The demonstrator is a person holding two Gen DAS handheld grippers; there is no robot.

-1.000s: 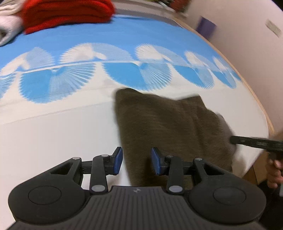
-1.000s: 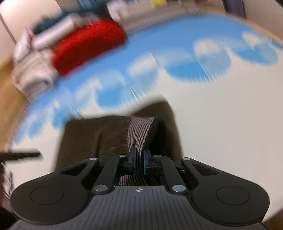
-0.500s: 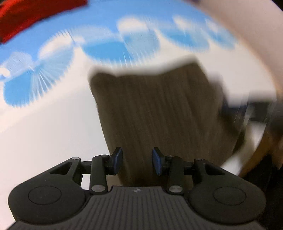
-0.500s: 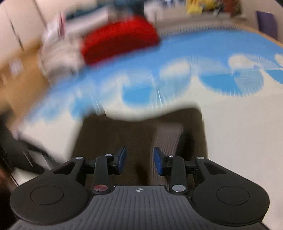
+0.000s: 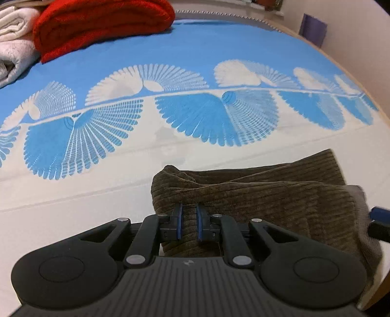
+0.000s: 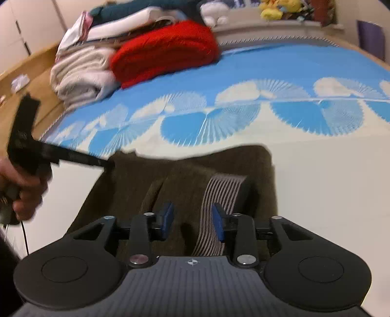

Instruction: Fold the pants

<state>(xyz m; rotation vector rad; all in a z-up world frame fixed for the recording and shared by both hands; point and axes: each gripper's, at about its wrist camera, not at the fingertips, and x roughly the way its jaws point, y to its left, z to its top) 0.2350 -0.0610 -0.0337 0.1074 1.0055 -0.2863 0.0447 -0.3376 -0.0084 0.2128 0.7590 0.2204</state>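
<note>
The brown corduroy pants (image 5: pixel 268 202) lie folded on the white part of a bed sheet, near the bed's edge. My left gripper (image 5: pixel 187 224) is shut on a fold of the pants at their left end. In the right wrist view the pants (image 6: pixel 185 175) show their striped grey waistband (image 6: pixel 219 197). My right gripper (image 6: pixel 192 219) is open just above the pants, with the waistband beside its right pad. The left gripper also shows in the right wrist view (image 6: pixel 107 163), at the pants' far left corner, held by a hand.
A blue and white patterned sheet (image 5: pixel 195 56) covers the bed. A folded red blanket (image 5: pixel 102 22) and white towels (image 5: pixel 12 48) are stacked at the far left. A wooden bed edge (image 5: pixel 353 73) and a wall run along the right.
My right gripper let go of the waistband and opened. My left gripper went from open to shut on the pants' left fold. The pants now lie in a lower, folded stack.
</note>
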